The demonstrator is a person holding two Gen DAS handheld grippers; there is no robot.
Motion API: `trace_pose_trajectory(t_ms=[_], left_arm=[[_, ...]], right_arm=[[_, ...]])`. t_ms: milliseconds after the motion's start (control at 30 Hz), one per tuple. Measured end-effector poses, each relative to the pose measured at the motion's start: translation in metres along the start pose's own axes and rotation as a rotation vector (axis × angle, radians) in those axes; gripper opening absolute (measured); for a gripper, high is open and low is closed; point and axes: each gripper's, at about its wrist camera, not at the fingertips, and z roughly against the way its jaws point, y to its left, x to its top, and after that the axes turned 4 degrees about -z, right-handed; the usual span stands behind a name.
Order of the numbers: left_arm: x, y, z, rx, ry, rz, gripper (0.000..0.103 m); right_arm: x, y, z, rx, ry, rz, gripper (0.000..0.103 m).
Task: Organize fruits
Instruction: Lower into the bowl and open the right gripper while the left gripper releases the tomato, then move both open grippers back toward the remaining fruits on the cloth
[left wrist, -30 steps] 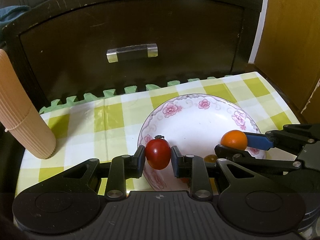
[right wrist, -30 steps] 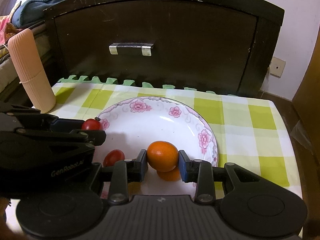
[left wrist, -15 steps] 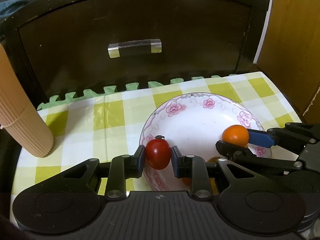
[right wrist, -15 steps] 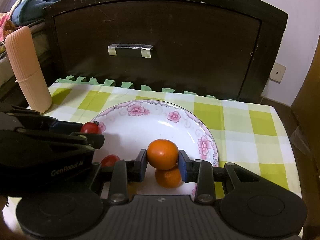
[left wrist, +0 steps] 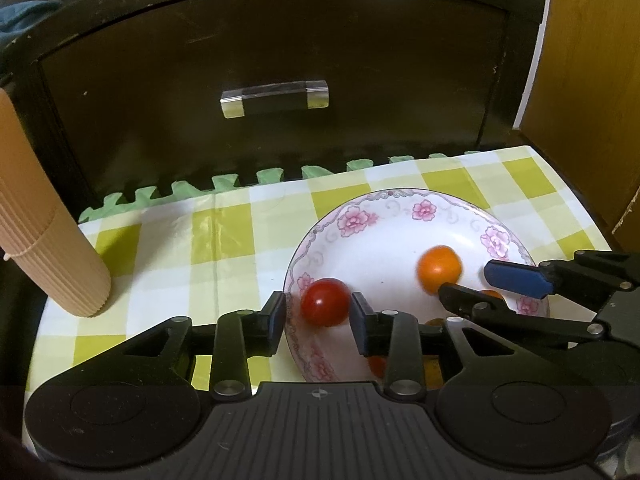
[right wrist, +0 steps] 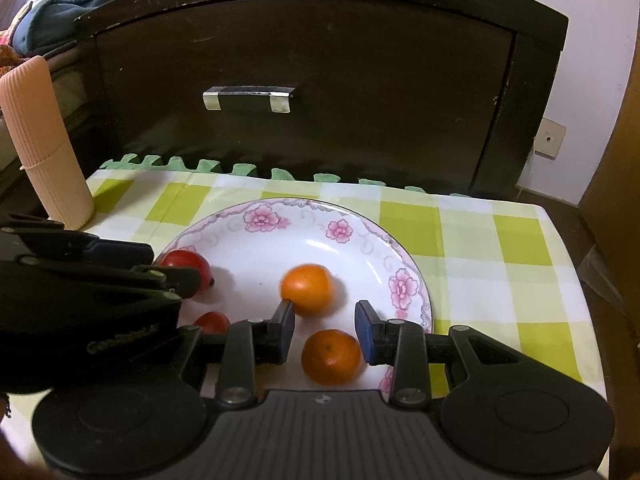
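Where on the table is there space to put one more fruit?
Bare cloth lies between the ribbed tube and the plate, and to the plate's right. The plate's far half is bare too. Its near half is crowded with tomatoes, oranges and both grippers.

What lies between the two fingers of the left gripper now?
In the left wrist view, a red tomato sits between the open left gripper's fingers, on the plate.

Only one piece of lettering is seen, embossed on the side of the black plastic left gripper body in the right wrist view; it is too blurred to be read.
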Motion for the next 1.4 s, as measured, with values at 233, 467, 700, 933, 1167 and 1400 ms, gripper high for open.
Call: trace_pose_trajectory(t_ms=[233,467,700,933,1167,1400], left_arm=[[0.001,0.000,0.006,0.009,-0.007,0.003,0.050],[0.003,0.000,0.014,0.022,-0.022,0.002,0.057],[0.003,0.000,0.027,0.029,-0.039,-0.002,0.059],[-0.001,0.004,0.046,0.031,-0.059,0.008,0.062],[-0.008,0.007,0.065,0.035,-0.071,0.013,0.062],[-0.019,0.010,0.078,0.038,-0.070,0.017,0.062]], right_arm=[[0.000,0.000,0.005,-0.006,-0.009,-0.007,0.033],[0.001,-0.001,0.013,-0.010,-0.019,-0.010,0.033],[0.003,0.002,0.025,-0.014,-0.030,-0.004,0.033],[0.002,0.008,0.045,-0.005,-0.045,-0.003,0.033],[-0.005,0.017,0.064,0.013,-0.054,-0.007,0.033],[-0.012,0.025,0.077,0.026,-0.049,0.008,0.033]])
